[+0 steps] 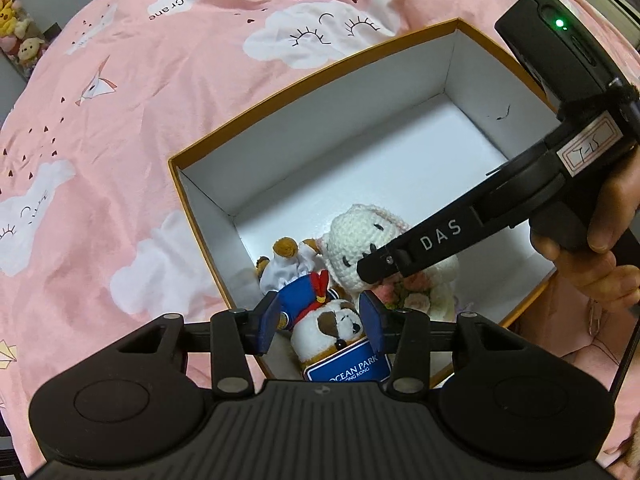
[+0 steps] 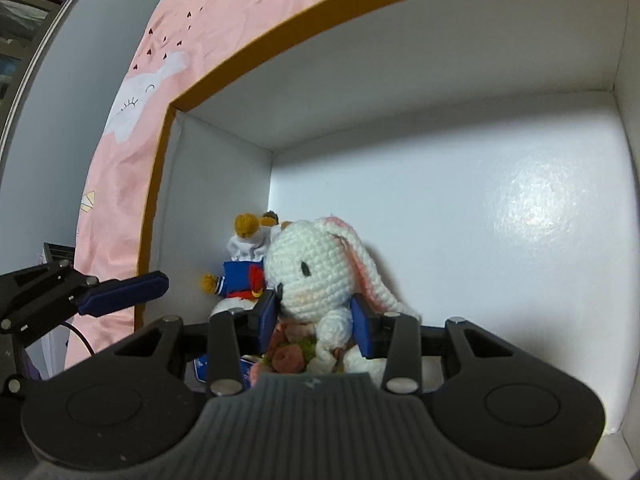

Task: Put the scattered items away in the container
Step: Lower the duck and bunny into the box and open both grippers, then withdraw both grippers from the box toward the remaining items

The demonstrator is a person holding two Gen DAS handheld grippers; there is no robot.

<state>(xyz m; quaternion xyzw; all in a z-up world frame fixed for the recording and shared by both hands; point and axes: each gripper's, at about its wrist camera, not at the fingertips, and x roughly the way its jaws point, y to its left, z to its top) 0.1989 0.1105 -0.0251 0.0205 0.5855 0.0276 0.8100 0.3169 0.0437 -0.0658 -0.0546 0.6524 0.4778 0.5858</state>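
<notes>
An open box with an orange rim [image 1: 320, 76] and white inside lies on the pink sheet. In its near corner lies a brown-and-white plush in a blue sailor suit [image 1: 336, 324] with a blue Ocean Park tag. My left gripper [image 1: 322, 316] hovers over it, open, with the pads apart from the plush. A white crochet bunny [image 2: 316, 268] with a flower bouquet stands beside the sailor plush [image 2: 240, 276]. My right gripper [image 2: 316, 312] is shut on the bunny's body, low inside the box [image 2: 280, 40]. From the left wrist, the right gripper [image 1: 380, 270] crosses over the bunny [image 1: 352, 236].
The pink cloud-print bed sheet [image 1: 160, 120] surrounds the box. The far half of the box floor [image 1: 400, 152] holds nothing. A person's hand [image 1: 592, 248] grips the right handle. Small plush toys [image 1: 16, 28] sit on a shelf at far left. One left finger [image 2: 124, 292] shows over the box's left wall.
</notes>
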